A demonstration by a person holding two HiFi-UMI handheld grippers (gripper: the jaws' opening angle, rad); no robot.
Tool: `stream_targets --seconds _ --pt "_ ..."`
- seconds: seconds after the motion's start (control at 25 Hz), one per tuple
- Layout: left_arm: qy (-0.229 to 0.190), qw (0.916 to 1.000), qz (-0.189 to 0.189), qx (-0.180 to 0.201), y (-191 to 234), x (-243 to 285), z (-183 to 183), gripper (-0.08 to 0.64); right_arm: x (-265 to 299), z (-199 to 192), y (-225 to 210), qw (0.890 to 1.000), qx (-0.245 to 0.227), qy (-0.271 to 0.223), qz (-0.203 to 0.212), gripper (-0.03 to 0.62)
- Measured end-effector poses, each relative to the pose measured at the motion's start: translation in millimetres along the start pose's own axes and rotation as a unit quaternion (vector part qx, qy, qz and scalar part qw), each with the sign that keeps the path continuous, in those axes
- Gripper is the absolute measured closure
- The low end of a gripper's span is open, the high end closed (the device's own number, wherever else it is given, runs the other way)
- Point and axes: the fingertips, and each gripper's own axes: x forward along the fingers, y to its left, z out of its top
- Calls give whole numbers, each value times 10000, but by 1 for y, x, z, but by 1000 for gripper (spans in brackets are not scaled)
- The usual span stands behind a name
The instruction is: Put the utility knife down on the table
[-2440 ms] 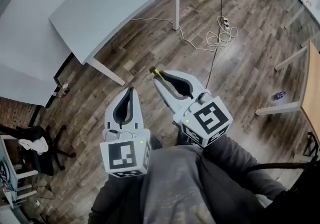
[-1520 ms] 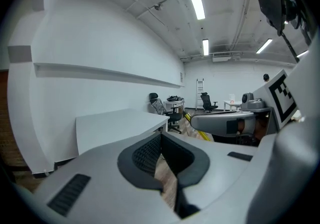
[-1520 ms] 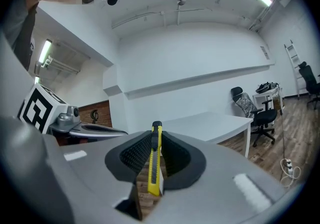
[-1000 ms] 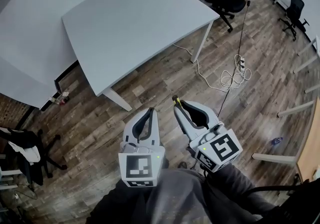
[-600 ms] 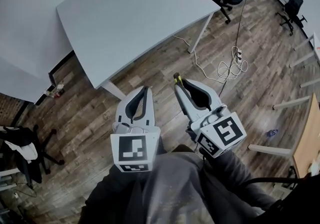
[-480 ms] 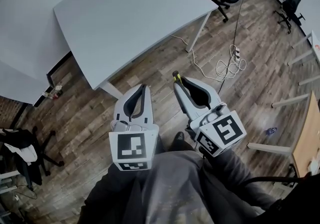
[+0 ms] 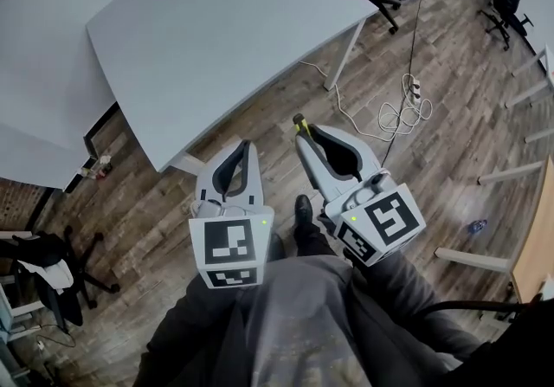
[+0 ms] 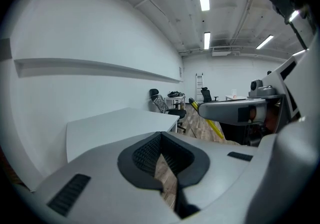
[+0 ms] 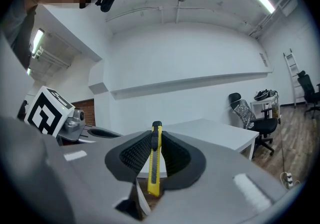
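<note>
Pinching the yellow utility knife (image 9: pixel 155 165) upright, the right gripper (image 7: pixel 305 138) hangs over wooden floor (image 7: pixel 260 117), near the white table (image 7: pixel 216 22) edge. Beside it, the left gripper (image 7: pixel 245 150) has its jaws together, holding nothing.

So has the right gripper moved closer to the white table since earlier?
Yes. The right gripper, holding the utility knife, is now nearer the front edge of the table.
</note>
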Motion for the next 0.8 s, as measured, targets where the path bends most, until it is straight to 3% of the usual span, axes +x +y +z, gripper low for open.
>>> stream_targets --seconds 0.56,0.8 --pt "305 9990 316 -54 -14 116 20 557 52 -4 -109 9986 281 173 411 529" --pt "314 9984 461 -75 -21 142 33 557 65 2 -136 9975 279 190 619 529"
